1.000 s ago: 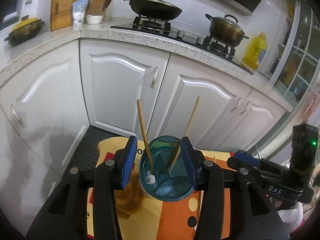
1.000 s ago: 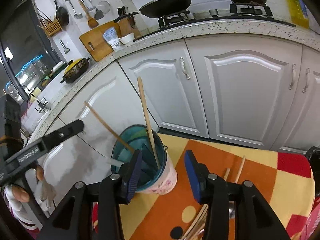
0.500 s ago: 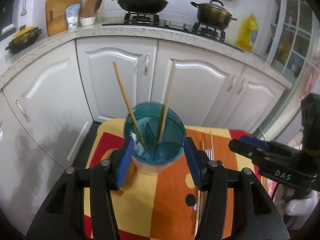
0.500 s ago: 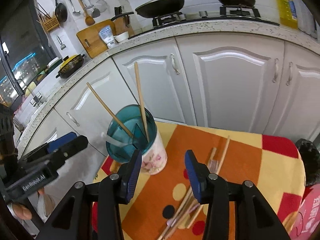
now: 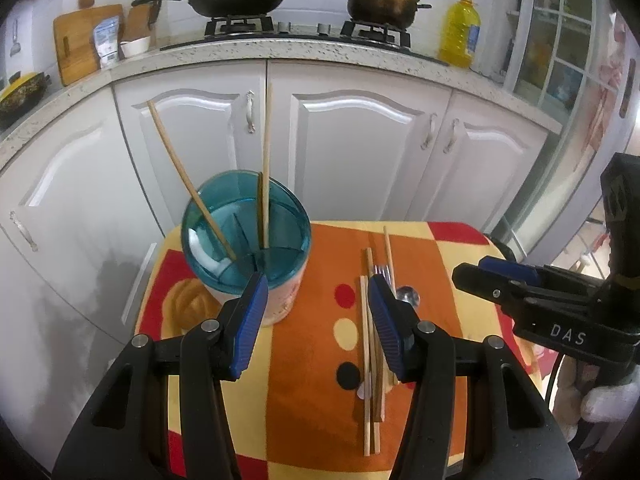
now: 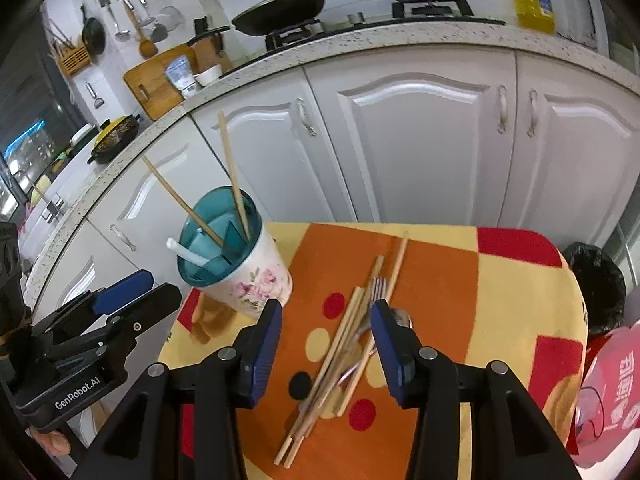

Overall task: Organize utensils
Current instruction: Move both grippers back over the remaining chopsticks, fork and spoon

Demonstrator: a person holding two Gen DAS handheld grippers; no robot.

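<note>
Both the left claw (image 5: 316,312) and the right claw (image 6: 326,334) gape wide, holding nothing. The utensil cup (image 6: 256,276) with two chopsticks (image 5: 264,168) stands left of centre on the table (image 6: 500,280). Loose chopsticks and a fork (image 6: 344,344) lie bundled at lower centre of the right wrist view.

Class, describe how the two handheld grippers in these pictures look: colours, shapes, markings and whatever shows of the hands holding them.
Both are black plastic with angular arms, silver pivot bolts and ribbed blue pads. The left gripper reads "GenRobot.AI" in white on its body; a bare fingertip shows beneath it. The right gripper reads "DAS" in white, and a white-gloved hand holds it. No cables are clearly visible.
</note>
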